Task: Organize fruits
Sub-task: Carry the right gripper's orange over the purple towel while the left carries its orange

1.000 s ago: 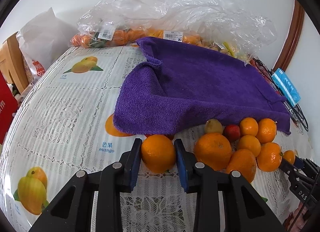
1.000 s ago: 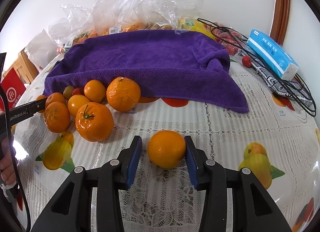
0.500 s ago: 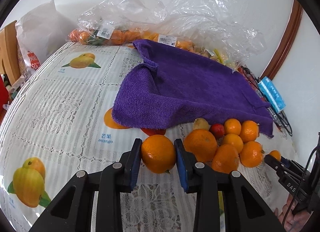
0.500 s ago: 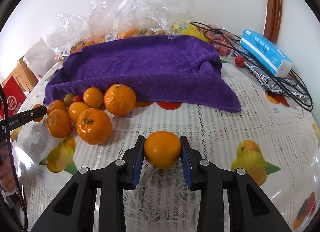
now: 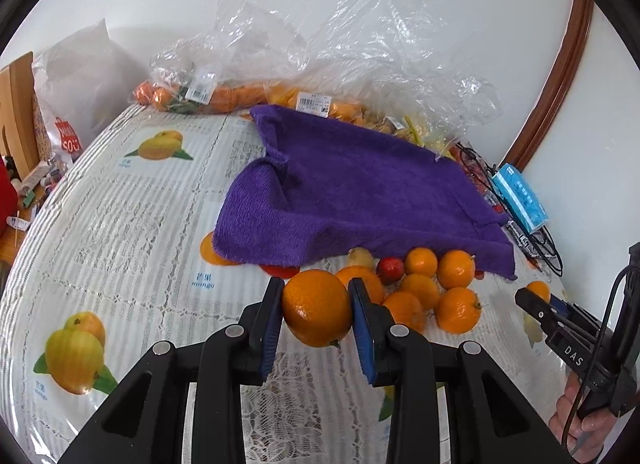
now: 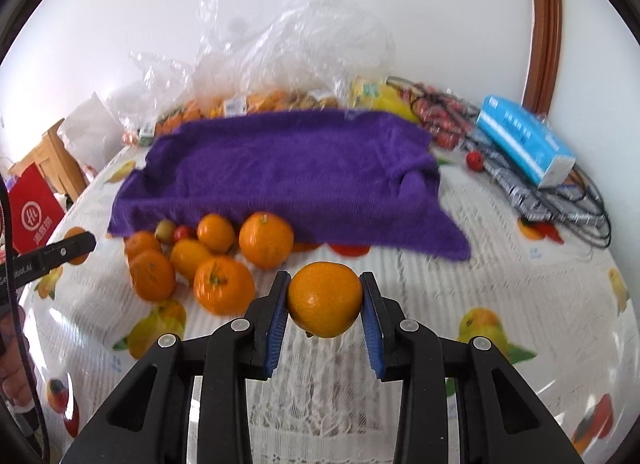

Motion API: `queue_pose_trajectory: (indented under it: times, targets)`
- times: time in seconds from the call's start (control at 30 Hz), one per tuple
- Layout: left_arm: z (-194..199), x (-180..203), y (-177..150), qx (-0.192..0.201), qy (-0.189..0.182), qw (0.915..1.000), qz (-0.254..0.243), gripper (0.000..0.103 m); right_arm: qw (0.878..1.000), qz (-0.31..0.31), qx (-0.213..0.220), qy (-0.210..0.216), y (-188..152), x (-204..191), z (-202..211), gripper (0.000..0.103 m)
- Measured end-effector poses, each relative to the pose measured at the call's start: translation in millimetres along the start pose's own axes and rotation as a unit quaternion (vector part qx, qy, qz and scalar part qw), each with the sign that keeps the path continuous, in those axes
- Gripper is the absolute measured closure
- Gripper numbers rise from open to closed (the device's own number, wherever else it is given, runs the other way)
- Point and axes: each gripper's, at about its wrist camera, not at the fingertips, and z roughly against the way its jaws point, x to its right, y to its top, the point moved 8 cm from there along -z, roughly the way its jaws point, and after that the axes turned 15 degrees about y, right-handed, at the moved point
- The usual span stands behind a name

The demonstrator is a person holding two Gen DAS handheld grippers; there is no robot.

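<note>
Each gripper holds an orange lifted off the table. My left gripper (image 5: 317, 318) is shut on an orange (image 5: 317, 307), its blue pads pressed to both sides. My right gripper (image 6: 325, 310) is shut on another orange (image 6: 325, 298). A pile of several oranges (image 5: 432, 290) with one small red fruit (image 5: 390, 265) and a yellowish one lies at the front edge of a purple towel (image 5: 360, 192). The same pile (image 6: 208, 256) shows left of the held orange in the right wrist view, below the towel (image 6: 288, 172). The right gripper's tip (image 5: 538, 306) also shows at the right of the left wrist view.
Clear plastic bags of fruit (image 5: 320, 76) lie behind the towel against the wall. A blue box (image 6: 524, 140) and black cables (image 6: 560, 200) sit at the right. The table (image 5: 120, 216) has a lace cloth printed with mangoes. A white bag (image 5: 76, 80) and wooden chair stand at the left.
Both grippers have risen with their oranges. The right jaws closed from a loose gap onto the orange, which then left the table. The left orange stayed gripped throughout.
</note>
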Motion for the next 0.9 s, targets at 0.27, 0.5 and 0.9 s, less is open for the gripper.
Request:
queue_pose_trajectory:
  times: [0.27,0.5,0.9]
  targets:
    - [9.4,16.4,43.4,0.031,0.010,0.9994,-0.010,0.072,0.999,0.005,0.037,-0.002,55.4,0.9,1.6,0.068]
    - [-9.3,27.8,78.9,0.048,0.029,0.9983,-0.018,0.072,0.998,0.003,0.061,0.002,95.2,5.9,-13.0,0.068]
    - [-61.0,53.8,106.7,0.039,0.029,0.9986,-0.018,0.072,0.999,0.001,0.051,0.009,128.7,20.1,-57.9,0.069]
